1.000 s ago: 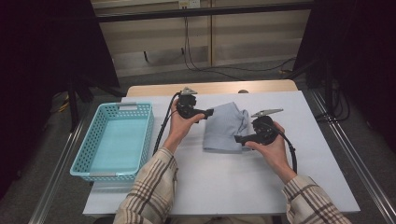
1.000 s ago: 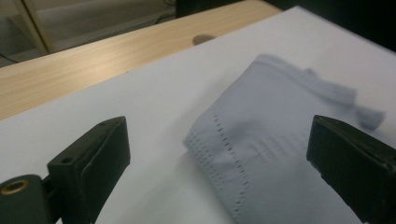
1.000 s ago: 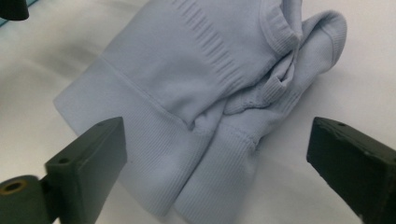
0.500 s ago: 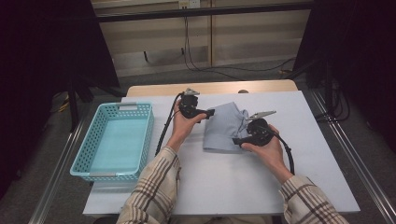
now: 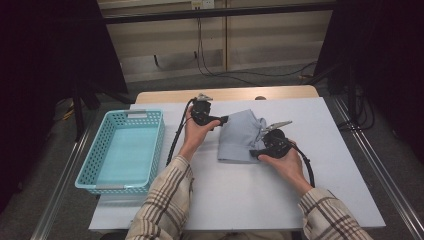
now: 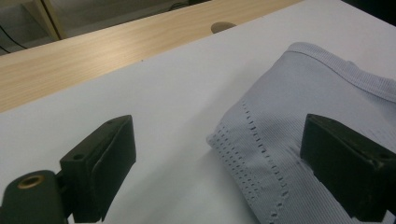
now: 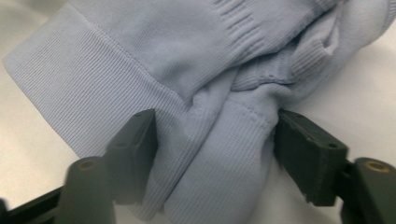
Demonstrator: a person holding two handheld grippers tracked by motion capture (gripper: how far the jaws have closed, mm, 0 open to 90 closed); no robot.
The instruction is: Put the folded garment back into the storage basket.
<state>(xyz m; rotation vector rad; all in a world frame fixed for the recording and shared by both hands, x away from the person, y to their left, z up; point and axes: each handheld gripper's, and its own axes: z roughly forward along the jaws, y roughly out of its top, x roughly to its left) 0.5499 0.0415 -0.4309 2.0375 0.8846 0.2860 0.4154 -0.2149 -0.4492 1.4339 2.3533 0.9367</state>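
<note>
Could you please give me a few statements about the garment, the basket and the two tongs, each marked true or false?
1. The turquoise basket is empty. True.
2. The light blue garment lies inside the basket. False: it lies on the white table.
3. The left tongs are open beside the garment's edge. True.
4. The right tongs are shut on nothing. False: their jaws are open around a fold of the garment.

On the table (image 5: 240, 200), the basket (image 5: 125, 150) sits at the left and the cloth (image 5: 239, 137) lies near the middle. The left tongs (image 5: 225, 119) are at the cloth's left edge, the right tongs (image 5: 254, 153) at its near right corner.
</note>
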